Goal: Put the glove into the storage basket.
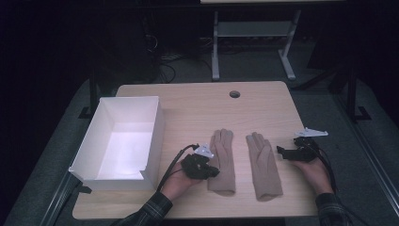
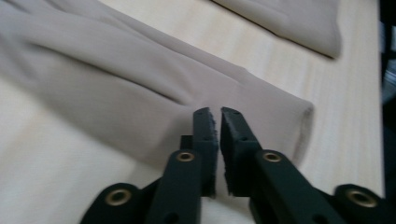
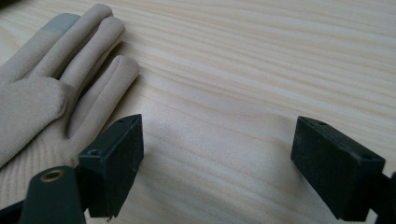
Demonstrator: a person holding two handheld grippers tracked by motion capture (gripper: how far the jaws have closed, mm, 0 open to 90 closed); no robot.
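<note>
Left gripper (image 2: 215, 114), jaws a slit apart and empty, sits at left glove's (image 1: 223, 162) cuff edge; glove runs lengthwise away. Right gripper (image 3: 217, 161) gapes beside right glove (image 1: 263, 165).

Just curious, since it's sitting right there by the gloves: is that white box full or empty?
Empty. The high view looks straight into the white box and shows only its bare white floor and walls.

A: What are the tools like?
B: Both the left gripper (image 1: 212, 171) and right gripper (image 1: 282, 152) are black, with brass-ringed screw holes, black cables and grey three-cornered plates.
A: Sleeves?
B: Dark plaid.
</note>
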